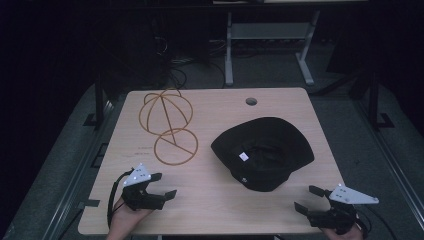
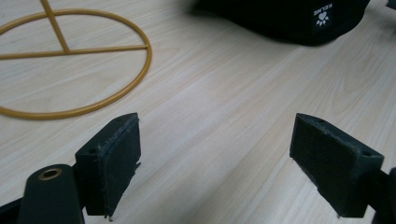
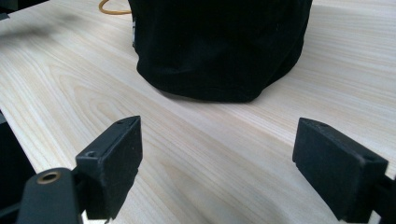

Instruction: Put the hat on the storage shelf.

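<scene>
Black hat point(image 1: 262, 152) lies crown-down, opening upward, right of centre on the table point(image 1: 210, 210); wire stand point(image 1: 167, 125) at its 9 o'clock. Long axis runs 10 to 4 o'clock. Left tool point(image 1: 167, 186) and right tool point(image 1: 306, 198) both gape wide, empty. Best approach, judged: pinch opposite brim edges, lifting evenly.
</scene>
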